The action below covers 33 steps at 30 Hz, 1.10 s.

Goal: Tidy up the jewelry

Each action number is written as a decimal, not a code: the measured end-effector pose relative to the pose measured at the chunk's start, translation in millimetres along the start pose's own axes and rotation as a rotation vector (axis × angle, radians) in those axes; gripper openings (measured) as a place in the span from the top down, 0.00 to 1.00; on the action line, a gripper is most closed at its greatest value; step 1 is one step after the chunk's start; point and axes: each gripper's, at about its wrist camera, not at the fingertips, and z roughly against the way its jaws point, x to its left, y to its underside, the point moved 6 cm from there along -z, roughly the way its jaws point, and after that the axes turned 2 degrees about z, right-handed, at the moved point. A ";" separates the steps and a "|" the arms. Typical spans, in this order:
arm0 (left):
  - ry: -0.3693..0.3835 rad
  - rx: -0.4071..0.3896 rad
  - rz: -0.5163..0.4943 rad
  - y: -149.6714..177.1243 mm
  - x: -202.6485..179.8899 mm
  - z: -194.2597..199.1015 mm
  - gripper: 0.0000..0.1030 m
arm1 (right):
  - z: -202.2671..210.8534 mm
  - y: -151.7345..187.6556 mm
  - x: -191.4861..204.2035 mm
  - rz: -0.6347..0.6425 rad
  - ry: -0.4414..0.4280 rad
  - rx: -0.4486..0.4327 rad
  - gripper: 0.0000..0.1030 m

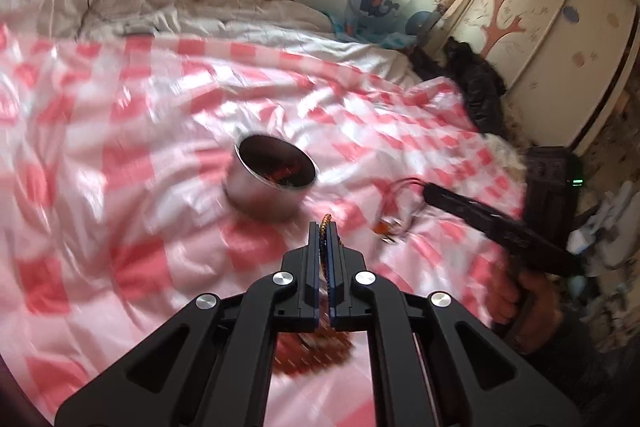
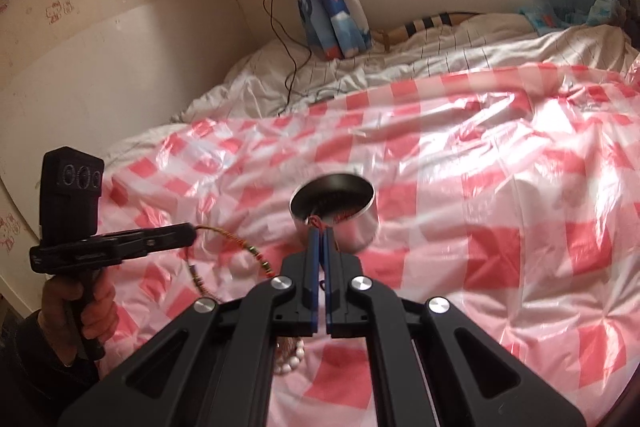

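Observation:
A shiny metal cup (image 1: 272, 183) stands on the pink-checked plastic sheet (image 1: 120, 147) with red jewelry in its bottom. My left gripper (image 1: 325, 227) is shut on a braided cord bracelet (image 1: 327, 218), just short of the cup. From the right wrist view that bracelet (image 2: 240, 247) hangs in an arc from the left gripper (image 2: 192, 229), strung with small beads. My right gripper (image 2: 319, 229) is shut on a red string (image 2: 316, 221) near the cup (image 2: 336, 215). In the left wrist view the red string (image 1: 400, 183) trails from the right gripper (image 1: 430, 191) down to a small charm (image 1: 388, 227).
A brown bead bracelet (image 1: 316, 351) lies on the sheet under my left gripper, and a white bead bracelet (image 2: 290, 357) under the right. Rumpled white bedding (image 2: 400, 59) and a black cable (image 2: 288, 67) lie beyond; a dark jacket (image 1: 476, 83) sits by the wardrobe.

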 end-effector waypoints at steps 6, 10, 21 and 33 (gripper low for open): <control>-0.015 -0.040 -0.041 -37.6 -5.5 -18.0 0.97 | -7.3 -20.5 -3.4 -0.028 -0.029 -0.028 0.98; 0.014 -0.083 -0.030 -64.9 -8.2 -27.0 0.97 | -15.0 -40.2 -5.8 -0.047 -0.040 -0.056 0.98; 0.018 -0.052 0.032 -81.3 13.6 -78.1 0.97 | -56.1 -73.3 -10.6 -0.090 -0.076 -0.062 0.98; -0.197 0.076 0.024 -58.1 53.2 -120.0 0.95 | -107.7 -56.2 -17.0 -0.148 -0.107 0.039 0.98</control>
